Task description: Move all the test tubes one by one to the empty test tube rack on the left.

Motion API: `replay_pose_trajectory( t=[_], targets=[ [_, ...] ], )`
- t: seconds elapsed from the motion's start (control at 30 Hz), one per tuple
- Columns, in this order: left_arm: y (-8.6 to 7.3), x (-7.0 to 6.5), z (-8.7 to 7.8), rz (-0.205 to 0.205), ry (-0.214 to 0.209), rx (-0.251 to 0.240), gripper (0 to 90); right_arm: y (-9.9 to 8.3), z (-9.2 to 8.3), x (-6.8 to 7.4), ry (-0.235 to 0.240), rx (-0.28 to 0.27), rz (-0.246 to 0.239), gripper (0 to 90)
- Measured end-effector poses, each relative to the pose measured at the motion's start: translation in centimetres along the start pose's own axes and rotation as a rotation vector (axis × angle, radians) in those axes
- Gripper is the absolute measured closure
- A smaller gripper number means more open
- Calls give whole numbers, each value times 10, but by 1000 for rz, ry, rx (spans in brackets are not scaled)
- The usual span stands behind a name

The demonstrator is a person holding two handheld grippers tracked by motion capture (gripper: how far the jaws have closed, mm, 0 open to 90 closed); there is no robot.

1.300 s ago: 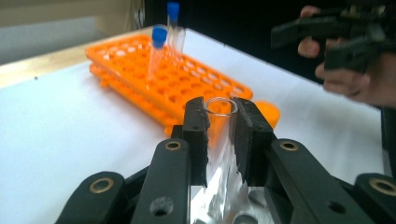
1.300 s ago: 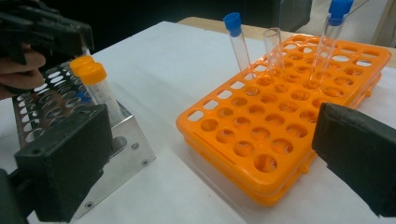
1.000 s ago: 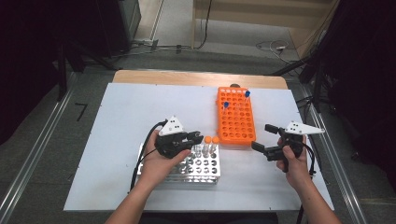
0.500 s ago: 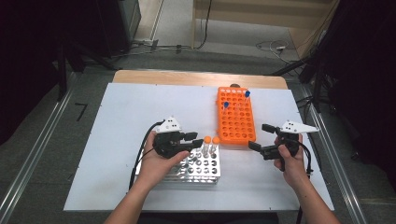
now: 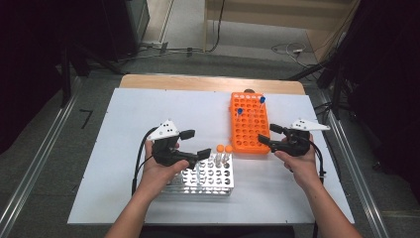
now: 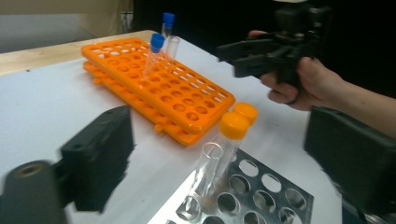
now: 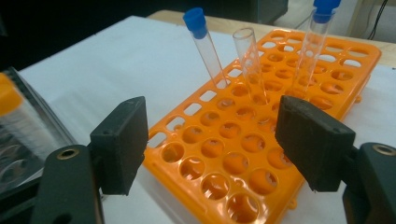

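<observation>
A metal rack (image 5: 205,177) near the front holds two orange-capped tubes (image 5: 224,148) and a clear uncapped tube (image 6: 205,164). My left gripper (image 5: 195,144) hovers at the rack's left rear corner. Its jaws have just been opening and now stand open, and in the left gripper view (image 6: 219,135) the tubes show in the gap, clear of both pads. An orange rack (image 5: 249,130) carries two blue-capped tubes (image 5: 239,112) and one uncapped tube (image 7: 247,51). My right gripper (image 5: 267,135) is open at that rack's right near corner; its jaws (image 7: 217,140) have just been closing, with nothing between them.
The racks stand on a white table top (image 5: 133,114) with a wooden strip (image 5: 208,83) along its far edge. Dark floor, rails and cables surround the table. Cables trail from both grippers along the person's forearms.
My left gripper drew back to the left from the orange-capped tubes and its jaws opened. My right gripper moved left toward the orange rack and its jaws narrowed.
</observation>
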State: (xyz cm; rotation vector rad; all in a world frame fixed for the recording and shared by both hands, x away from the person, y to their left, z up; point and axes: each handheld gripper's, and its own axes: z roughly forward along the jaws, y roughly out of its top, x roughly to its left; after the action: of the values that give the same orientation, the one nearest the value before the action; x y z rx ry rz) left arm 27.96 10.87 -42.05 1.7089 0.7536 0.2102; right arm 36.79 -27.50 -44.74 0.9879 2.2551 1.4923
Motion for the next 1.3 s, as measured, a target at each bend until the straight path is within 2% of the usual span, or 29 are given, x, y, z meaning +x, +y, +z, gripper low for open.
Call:
replay_pose_trajectory(
  t=[0.1, 0.23, 0.37, 0.47, 0.73, 1.0, 1.07, 1.3],
  targets=[
    [-1, 1, -3, 1, -4, -10, 4, 6, 12, -4, 6, 30, -15, 313],
    [0, 2, -8, 2, -3, -27, 0, 14, 24, -11, -14, 39, -41, 408],
    [0, 3, -10, -2, 4, -33, 0, 17, 36, -20, -27, 41, -40, 489],
    [0, 3, -11, 2, 10, -29, 0, 19, 45, -25, -37, 62, -43, 533],
    [0, 5, -17, -8, 21, -38, 0, 22, 65, -29, -44, 120, -72, 610],
    [0, 5, -18, -8, 26, -34, 0, 17, 75, -35, -57, 134, -97, 683],
    [0, 6, -19, -11, 25, -35, 0, 16, 77, -35, -65, 124, -112, 693],
    [1, 6, -20, -8, 25, -39, 0, 16, 78, -34, -92, 113, -118, 742]
  ],
)
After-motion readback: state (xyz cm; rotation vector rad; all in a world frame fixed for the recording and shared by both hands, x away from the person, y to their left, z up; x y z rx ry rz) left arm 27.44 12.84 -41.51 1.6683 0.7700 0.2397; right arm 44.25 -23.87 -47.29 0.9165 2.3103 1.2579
